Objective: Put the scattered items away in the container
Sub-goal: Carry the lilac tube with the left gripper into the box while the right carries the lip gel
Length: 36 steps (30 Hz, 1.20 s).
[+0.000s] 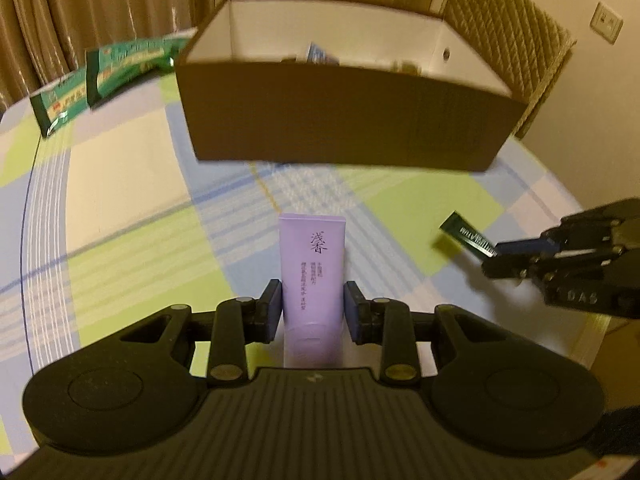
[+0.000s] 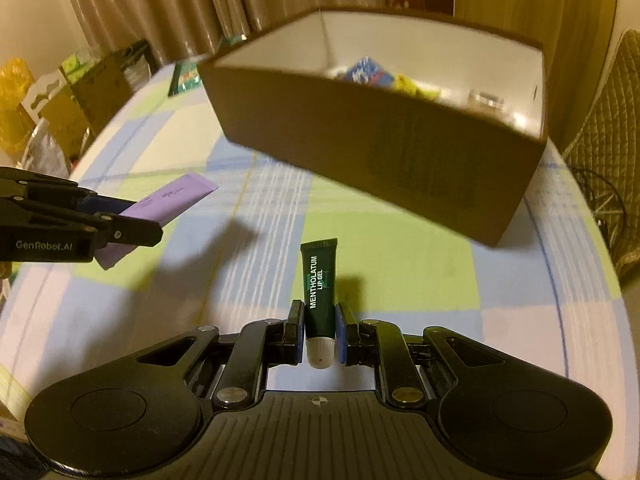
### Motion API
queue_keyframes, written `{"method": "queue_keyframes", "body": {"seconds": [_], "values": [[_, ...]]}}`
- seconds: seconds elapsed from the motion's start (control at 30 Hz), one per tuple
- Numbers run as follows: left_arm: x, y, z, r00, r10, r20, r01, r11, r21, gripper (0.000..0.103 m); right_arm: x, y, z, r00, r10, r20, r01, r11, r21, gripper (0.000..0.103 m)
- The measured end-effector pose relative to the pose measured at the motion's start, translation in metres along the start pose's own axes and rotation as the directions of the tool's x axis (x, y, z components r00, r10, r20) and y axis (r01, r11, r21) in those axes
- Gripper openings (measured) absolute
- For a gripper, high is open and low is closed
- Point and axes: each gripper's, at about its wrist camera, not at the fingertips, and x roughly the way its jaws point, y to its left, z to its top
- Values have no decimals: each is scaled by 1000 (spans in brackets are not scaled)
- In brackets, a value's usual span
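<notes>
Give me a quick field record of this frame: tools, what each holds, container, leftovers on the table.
left tool: shut on purple tube, cap end toward the camera
right tool: shut on green lip gel tube, white cap toward the camera
box: brown outside, white inside, open top, on the table ahead of both tools
box contents: a few small items already inside, blurred
left on the table: green packets beside the box
table: checked cloth in blue, green and white
held tubes: both clear of the box, not yet dropped in
</notes>
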Motion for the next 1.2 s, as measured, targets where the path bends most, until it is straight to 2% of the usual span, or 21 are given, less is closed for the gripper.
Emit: {"method": "queue_keyframes", "body": {"seconds": [0.33, 0.67, 0.9, 1.03, 1.2], "values": [[-31, 0, 62, 987, -45, 154, 41, 999, 33, 27, -43, -10, 50, 987, 62, 147, -65, 998, 12, 12], [-31, -3, 128, 967, -61, 248, 40, 995, 87, 27, -51, -41, 107, 969, 42, 245, -53, 998, 39, 12], [1, 7, 180, 969, -44, 245, 26, 997, 77, 28, -21, -72, 151, 970, -3, 244, -20, 996, 92, 13], [29, 16, 204, 977, -44, 209, 32, 998, 61, 28, 3, -85, 168, 975, -11, 222, -14, 994, 109, 12], [69, 21, 222, 988, -15, 151, 4, 997, 77, 28, 32, -100, 181, 984, -25, 176, 3, 992, 126, 12]]}}
